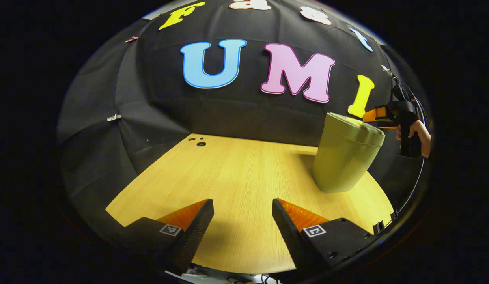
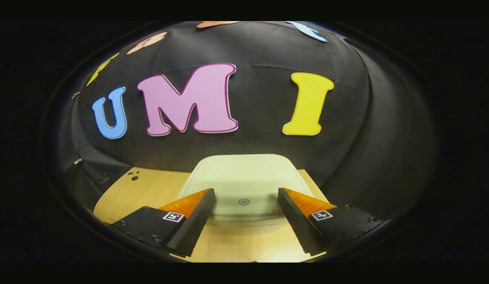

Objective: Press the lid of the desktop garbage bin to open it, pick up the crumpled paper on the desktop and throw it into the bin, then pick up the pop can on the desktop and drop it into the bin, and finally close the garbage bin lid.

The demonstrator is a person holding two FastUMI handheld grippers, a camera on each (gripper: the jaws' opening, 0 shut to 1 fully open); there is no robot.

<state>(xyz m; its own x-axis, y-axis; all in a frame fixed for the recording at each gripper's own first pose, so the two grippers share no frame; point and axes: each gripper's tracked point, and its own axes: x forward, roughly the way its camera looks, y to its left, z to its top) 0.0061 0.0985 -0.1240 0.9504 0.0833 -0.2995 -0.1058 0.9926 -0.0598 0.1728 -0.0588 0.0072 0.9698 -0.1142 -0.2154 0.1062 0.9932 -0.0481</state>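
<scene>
Right gripper view looks down over the pale green plastic desktop bin (image 2: 244,185), whose lid (image 2: 244,177) lies flat and closed, with a small round red mark (image 2: 243,202) near its front edge. The right gripper (image 2: 246,205) hangs just above that front edge, fingers spread wide with nothing between them and the mark sitting in the gap; I would judge it is lined up that way to press the lid, though I cannot tell whether it touches the lid. From the left gripper view, the same bin (image 1: 345,157) stands upright toward the right side of the light wooden counter (image 1: 228,173), and the right gripper (image 1: 370,115) reaches in over its rim, a hand (image 1: 420,136) wrapped round the grip behind it. The left gripper (image 1: 243,215) hovers low over bare counter, well apart from the bin, fingers wide and empty, seemingly held back out of the way. Judging by the lid, either the first press or the closing one is in hand.
</scene>
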